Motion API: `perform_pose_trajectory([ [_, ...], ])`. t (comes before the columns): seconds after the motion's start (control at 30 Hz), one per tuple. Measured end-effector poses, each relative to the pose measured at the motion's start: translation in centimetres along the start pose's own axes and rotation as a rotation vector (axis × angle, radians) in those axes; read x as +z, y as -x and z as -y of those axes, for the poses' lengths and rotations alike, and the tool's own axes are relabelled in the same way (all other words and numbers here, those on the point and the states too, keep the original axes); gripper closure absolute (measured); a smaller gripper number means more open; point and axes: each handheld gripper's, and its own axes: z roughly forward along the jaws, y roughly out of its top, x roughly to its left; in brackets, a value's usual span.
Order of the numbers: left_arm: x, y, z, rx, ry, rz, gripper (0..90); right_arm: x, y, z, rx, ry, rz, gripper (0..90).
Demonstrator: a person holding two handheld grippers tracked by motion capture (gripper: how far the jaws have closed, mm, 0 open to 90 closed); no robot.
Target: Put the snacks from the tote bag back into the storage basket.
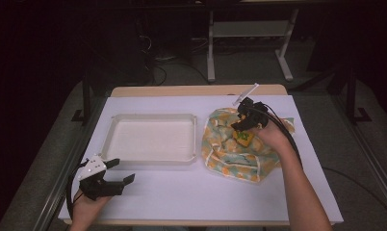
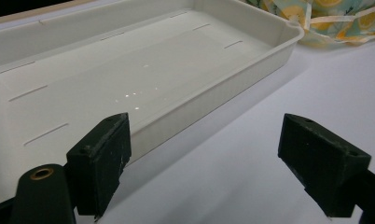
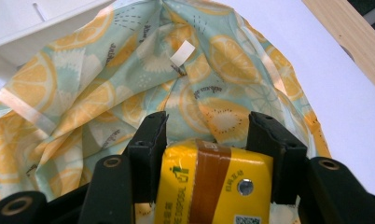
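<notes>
High view: white tray point(image 1: 153, 137) bare; right gripper point(image 1: 243, 126) jaws clamp yellow pack point(image 3: 213, 186); left gripper point(image 1: 119, 174) jaws apart.

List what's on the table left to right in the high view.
left gripper, jaws open above the bare white tabletop → empty white tray → lemon-print cloth with the right gripper over it, a yellow carton between its jaws.
</notes>
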Motion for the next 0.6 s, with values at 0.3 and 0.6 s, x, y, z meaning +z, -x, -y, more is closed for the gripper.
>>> perform_pose_trajectory([
  [0.3,0.0,0.0,0.0,-0.002,0.002,0.002,16.7,0.5,0.4,-0.1,0.036,-0.007,0.0,35.2],
  [0.6,0.0,0.1,0.0,0.007,-0.002,-0.001,16.7,-2.1,-0.1,0.5,0.092,0.036,0.015,27.6],
])
